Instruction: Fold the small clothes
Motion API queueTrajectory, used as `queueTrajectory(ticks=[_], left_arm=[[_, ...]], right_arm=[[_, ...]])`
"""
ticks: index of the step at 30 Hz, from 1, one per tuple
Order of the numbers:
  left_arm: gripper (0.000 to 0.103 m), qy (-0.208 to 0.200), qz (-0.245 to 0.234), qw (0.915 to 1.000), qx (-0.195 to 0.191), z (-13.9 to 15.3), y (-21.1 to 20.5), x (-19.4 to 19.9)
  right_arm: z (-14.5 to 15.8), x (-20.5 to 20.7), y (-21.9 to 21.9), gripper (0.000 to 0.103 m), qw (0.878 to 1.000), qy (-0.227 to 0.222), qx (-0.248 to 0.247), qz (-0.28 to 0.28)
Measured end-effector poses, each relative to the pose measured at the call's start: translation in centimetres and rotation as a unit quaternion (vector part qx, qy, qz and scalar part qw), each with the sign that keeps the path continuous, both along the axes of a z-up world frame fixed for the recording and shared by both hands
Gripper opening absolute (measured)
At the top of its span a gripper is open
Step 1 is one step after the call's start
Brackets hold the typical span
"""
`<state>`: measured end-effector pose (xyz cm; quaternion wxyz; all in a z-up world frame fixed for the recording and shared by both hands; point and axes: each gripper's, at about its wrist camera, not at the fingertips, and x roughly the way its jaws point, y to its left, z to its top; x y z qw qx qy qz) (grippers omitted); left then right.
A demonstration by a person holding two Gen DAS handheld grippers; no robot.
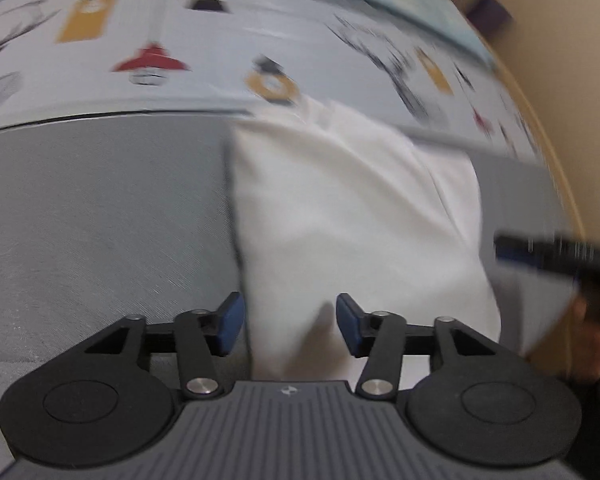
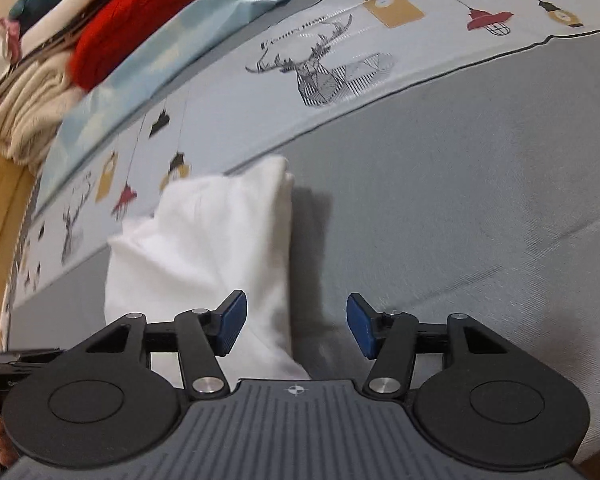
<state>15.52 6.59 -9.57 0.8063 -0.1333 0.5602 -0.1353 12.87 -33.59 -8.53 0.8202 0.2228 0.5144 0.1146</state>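
1. While both tools hovered over the bed, the left gripper (image 1: 290, 326) had its blue pads spread, with the near edge of the white garment (image 1: 352, 216) lying between them but not pinched.
2. The right gripper (image 2: 296, 326) was likewise spread; its left pad sat over the garment's right edge, its right pad over bare grey sheet (image 2: 480, 208), and nothing was clamped.
3. The garment lay as a narrow, already doubled strip on the grey sheet, its far end reaching the printed border with deer and lanterns (image 2: 320, 76).
4. A stack of clothes (image 2: 52, 52), red and cream among them, sat well apart at the bed's far corner.
5. Judging from the released cloth, one fold looked finished and the work stood between folds.
6. The next move would probably call for pinching both near corners and carrying them toward the far end, keeping edges aligned so the soft layers did not slip apart.
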Motion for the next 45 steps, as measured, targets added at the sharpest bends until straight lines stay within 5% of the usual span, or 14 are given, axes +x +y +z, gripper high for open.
queueTrajectory(ticks=[7, 15, 17, 18, 24, 29, 32, 35, 36, 38, 41, 45], left_arm=[[0.062, 0.020, 0.076, 0.9953, -0.057, -1.2, 1.3, 2.4], [0.064, 0.056, 0.085, 0.9919, -0.075, -4.0, 0.1, 6.1], [0.064, 0.057, 0.086, 0.9919, -0.074, -4.6, -0.2, 6.7], [0.061, 0.052, 0.085, 0.9925, -0.071, -4.6, -0.4, 6.8], [0.035, 0.011, 0.072, 0.9953, -0.065, -3.2, -0.4, 7.5], [0.034, -0.098, 0.073, 0.9911, -0.053, 0.9, 0.4, 7.0], [0.054, -0.161, 0.108, 0.9809, -0.011, 2.9, 1.0, 6.8], [0.061, -0.142, 0.149, 0.9783, -0.026, 2.7, 3.0, 7.0], [0.061, -0.114, 0.149, 0.9813, -0.042, 2.0, 3.5, 7.1], [0.060, -0.066, 0.138, 0.9869, -0.051, 0.6, 3.6, 7.3], [0.060, -0.034, 0.109, 0.9931, -0.027, -0.7, 3.1, 7.1], [0.063, 0.021, 0.100, 0.9947, 0.007, -3.3, 3.1, 6.9]], right_arm=[[-2.3, 2.9, 3.4, 0.062, 0.999, 0.039, -0.026, -0.003], [-4.0, 5.1, 4.0, 0.060, 0.997, 0.065, -0.020, -0.025], [-4.4, 5.5, 4.1, 0.044, 0.997, 0.068, -0.007, -0.024], [-4.4, 5.7, 4.1, 0.028, 0.998, 0.067, 0.006, -0.021], [-4.1, 6.4, 4.2, 0.011, 0.998, 0.052, 0.011, -0.036], [-1.7, 6.8, 5.1, 0.009, 0.998, -0.043, 0.019, -0.038], [0.7, 6.3, 6.9, 0.011, 0.990, -0.140, -0.009, -0.033], [2.0, 5.7, 7.9, 0.022, 0.976, -0.203, -0.059, -0.057], [1.9, 5.8, 7.9, 0.031, 0.977, -0.194, -0.063, -0.058], [1.1, 6.1, 7.6, 0.031, 0.985, -0.157, -0.053, -0.051], [-0.4, 6.5, 7.7, 0.031, 0.994, -0.097, -0.042, -0.019], [-3.1, 6.4, 8.8, 0.031, 0.995, -0.002, -0.099, 0.017]])
